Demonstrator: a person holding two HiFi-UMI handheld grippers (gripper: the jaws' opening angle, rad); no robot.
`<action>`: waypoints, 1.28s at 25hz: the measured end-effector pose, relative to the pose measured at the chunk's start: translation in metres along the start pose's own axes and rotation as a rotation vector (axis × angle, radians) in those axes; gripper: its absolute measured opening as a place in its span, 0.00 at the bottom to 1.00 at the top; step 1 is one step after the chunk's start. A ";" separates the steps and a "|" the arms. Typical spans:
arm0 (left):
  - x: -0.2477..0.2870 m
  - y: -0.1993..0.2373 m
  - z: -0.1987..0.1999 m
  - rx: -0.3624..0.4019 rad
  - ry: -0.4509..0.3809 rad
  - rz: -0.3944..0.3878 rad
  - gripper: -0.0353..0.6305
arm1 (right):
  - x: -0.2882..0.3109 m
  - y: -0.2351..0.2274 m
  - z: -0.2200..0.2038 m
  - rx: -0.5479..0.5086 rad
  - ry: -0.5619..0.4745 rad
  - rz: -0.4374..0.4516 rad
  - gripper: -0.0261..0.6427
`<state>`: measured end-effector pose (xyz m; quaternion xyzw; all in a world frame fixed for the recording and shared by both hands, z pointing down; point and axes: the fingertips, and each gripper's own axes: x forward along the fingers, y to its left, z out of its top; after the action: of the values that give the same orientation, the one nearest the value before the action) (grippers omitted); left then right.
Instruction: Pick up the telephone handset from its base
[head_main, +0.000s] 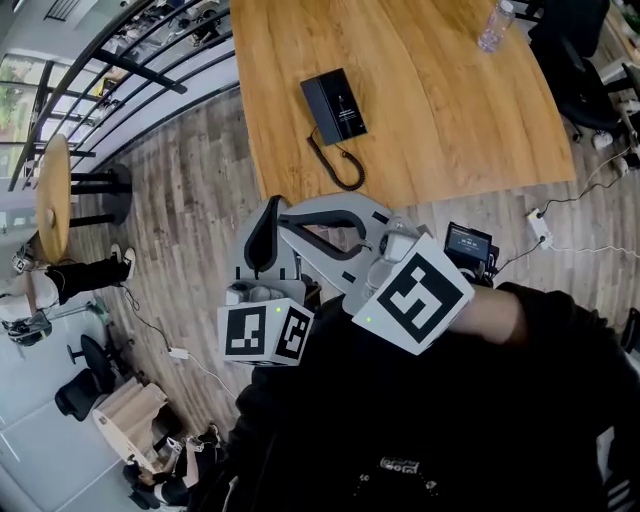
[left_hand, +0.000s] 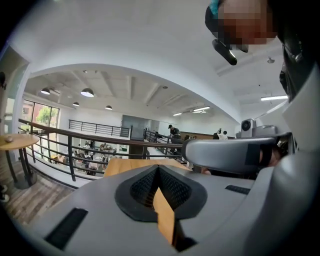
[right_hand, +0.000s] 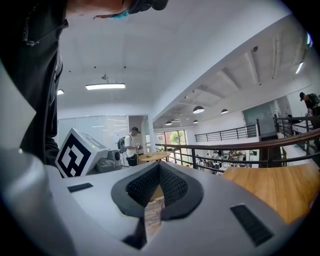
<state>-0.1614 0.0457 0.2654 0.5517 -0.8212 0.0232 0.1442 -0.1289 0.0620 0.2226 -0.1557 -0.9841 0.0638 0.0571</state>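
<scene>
A black telephone (head_main: 335, 105) lies on the wooden table (head_main: 450, 120) with its handset on the base, and its coiled cord (head_main: 340, 165) trails toward the near edge. Both grippers hang close to my chest, well short of the table and apart from the phone. My left gripper (head_main: 262, 232) is shut and empty, its marker cube (head_main: 265, 332) below it. My right gripper (head_main: 284, 215) crosses just in front of it, pads together and empty. The phone is hidden in both gripper views, where the left gripper (left_hand: 158, 169) and right gripper (right_hand: 158, 167) each show only joined pads.
A plastic bottle (head_main: 495, 25) stands at the table's far right. Black chairs (head_main: 575, 60) sit right of it. A railing (head_main: 130, 70) runs along the left, with a small round table (head_main: 52, 195) beside it. A power strip (head_main: 540, 228) and cables lie on the floor.
</scene>
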 end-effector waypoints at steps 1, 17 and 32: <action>0.007 -0.004 0.000 -0.002 0.006 -0.006 0.06 | -0.003 -0.007 0.000 0.005 -0.001 -0.001 0.06; 0.050 -0.016 -0.012 -0.015 0.082 0.016 0.06 | -0.008 -0.058 -0.012 0.100 -0.005 0.017 0.06; 0.103 -0.006 0.022 0.014 -0.008 -0.210 0.06 | 0.009 -0.094 0.009 -0.004 0.003 -0.198 0.06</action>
<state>-0.1963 -0.0540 0.2706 0.6360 -0.7591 0.0115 0.1385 -0.1670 -0.0250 0.2286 -0.0580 -0.9947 0.0555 0.0643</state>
